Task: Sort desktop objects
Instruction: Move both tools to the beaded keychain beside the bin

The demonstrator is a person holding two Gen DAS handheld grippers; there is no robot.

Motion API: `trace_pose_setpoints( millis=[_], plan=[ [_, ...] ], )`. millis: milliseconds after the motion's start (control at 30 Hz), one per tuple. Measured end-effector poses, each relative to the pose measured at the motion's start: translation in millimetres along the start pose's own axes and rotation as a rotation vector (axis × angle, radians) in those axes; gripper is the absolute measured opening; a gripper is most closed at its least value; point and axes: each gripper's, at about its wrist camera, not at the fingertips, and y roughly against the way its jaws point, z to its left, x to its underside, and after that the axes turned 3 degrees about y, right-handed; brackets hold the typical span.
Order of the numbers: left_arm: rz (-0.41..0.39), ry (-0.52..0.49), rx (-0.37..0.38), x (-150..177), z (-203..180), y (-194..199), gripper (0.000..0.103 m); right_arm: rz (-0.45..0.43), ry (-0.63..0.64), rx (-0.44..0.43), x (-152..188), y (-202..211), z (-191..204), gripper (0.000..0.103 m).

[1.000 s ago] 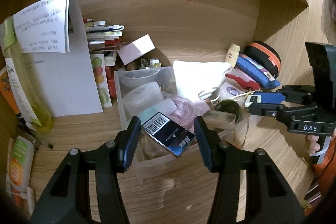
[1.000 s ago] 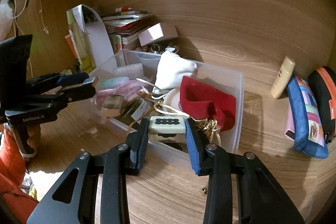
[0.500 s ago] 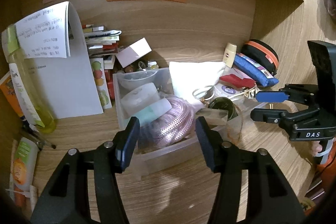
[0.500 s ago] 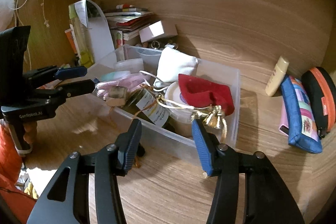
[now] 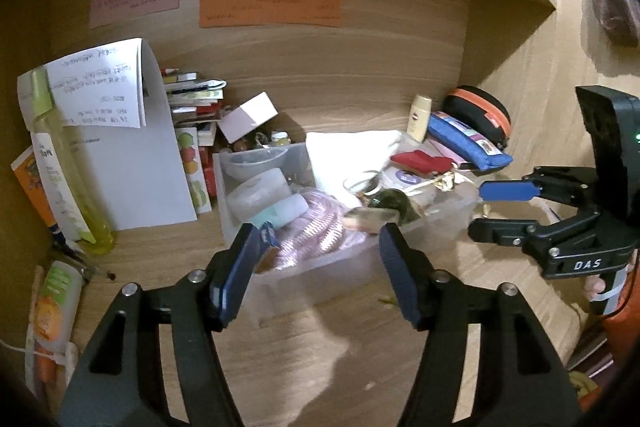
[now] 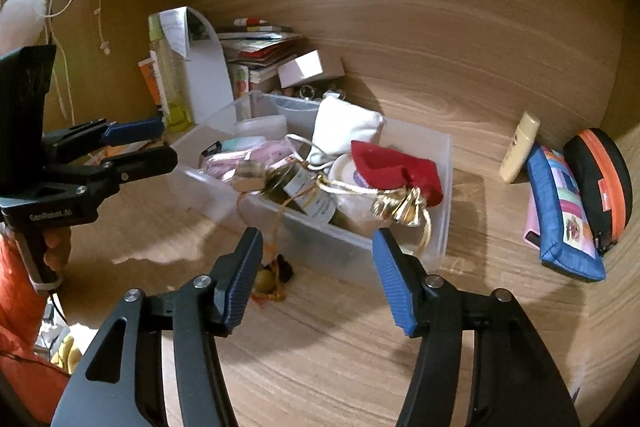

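Ahead of both tongs: clear bin [image 6: 440, 163] | right tongs [image 6: 318, 263] opening, empty | left tongs [image 5: 316, 259] opening, empty | pencil case [image 6: 560, 211] lies right, lengthwise away; right hand nearer.

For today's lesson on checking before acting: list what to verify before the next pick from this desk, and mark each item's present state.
1. Left tongs empty, jaws opening: ok.
2. Right tongs empty, jaws opening: ok.
3. Clear bin has spare room: not ok, piled full.
4. Gold cord inside bin: not ok, hangs over the wall.
5. Blue pouch reachable on desk: ok.
6. Small tasselled trinket beside the bin identified: cannot tell.
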Motion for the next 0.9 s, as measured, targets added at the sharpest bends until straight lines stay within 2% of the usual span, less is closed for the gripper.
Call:
trace_pose_setpoints(
  millis=[267,533,900],
  plan=[
    [0.072,-0.05,0.073,19.4,-29.5,-3.7,0.062,0.017,-0.022,-0.012,18.2,6.3,-2.1,0.054],
    [0.251,-0.04,0.127,37.6,-51.3,-54.6,0.062,0.043,-0.053,-0.029,36.8,6.0,-12.8,0.054],
    [0.326,-0.074,0.101,39.9,-72.3,-92.5,0.06,0.07,-0.091,-0.068,55.1,0.2,-26.8,0.054]
  ],
)
